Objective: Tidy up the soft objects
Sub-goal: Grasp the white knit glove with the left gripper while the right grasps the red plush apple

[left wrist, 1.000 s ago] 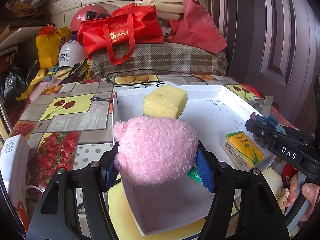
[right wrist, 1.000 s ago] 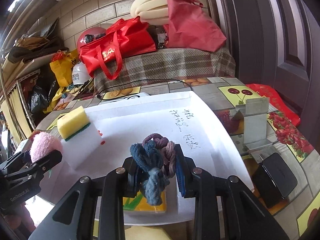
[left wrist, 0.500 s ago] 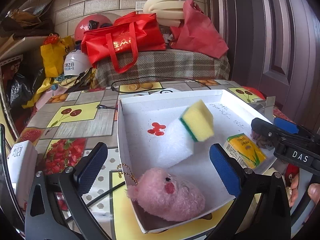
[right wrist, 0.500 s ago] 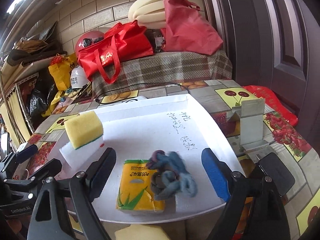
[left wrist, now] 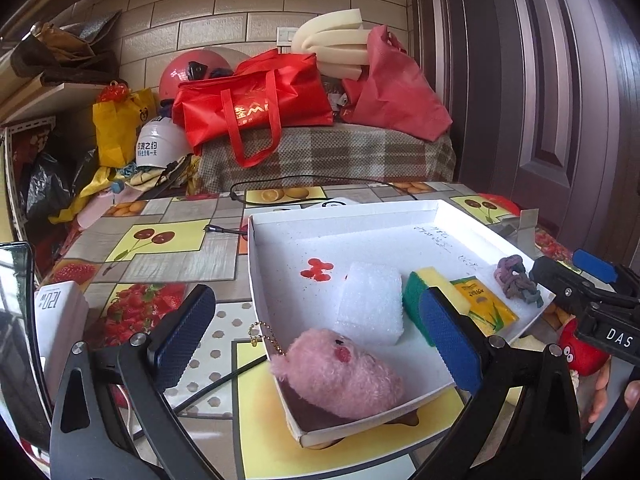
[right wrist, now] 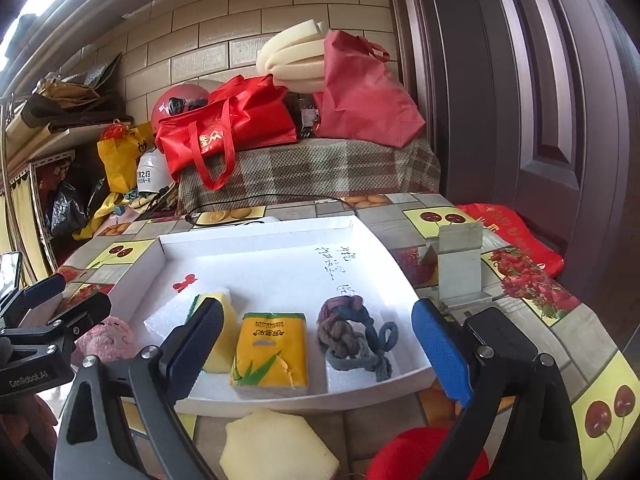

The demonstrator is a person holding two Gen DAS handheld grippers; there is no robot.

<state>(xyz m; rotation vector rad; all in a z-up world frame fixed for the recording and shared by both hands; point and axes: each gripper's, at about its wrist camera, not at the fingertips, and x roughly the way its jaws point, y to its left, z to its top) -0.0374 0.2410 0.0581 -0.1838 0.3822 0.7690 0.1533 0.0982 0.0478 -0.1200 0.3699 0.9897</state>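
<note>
A white tray (left wrist: 360,216) (right wrist: 256,236) on the table holds a pink plush toy (left wrist: 340,376) (right wrist: 106,338) at its near left corner, a white foam block (left wrist: 370,304), a yellow-green sponge (left wrist: 424,296) (right wrist: 222,344), a yellow tissue pack (left wrist: 482,306) (right wrist: 272,354) and a knotted blue-purple rope (left wrist: 516,278) (right wrist: 354,334). My left gripper (left wrist: 316,336) is open and empty, just above the plush toy. My right gripper (right wrist: 320,340) is open and empty, straddling the tissue pack and rope from above.
A pale yellow sponge (right wrist: 280,446) and a red plush (right wrist: 428,454) lie on the table before the tray. A metal bracket (right wrist: 458,270) and a black box (right wrist: 500,334) stand to the right. A white device (left wrist: 60,320) and cables (left wrist: 224,230) lie to the left. Red bags (left wrist: 256,108) sit behind.
Both grippers opened and let go: the plush toy dropped into the tray's near left corner, the rope landed beside the tissue pack. Both grippers then pulled back slightly. The sponge shifted right.
</note>
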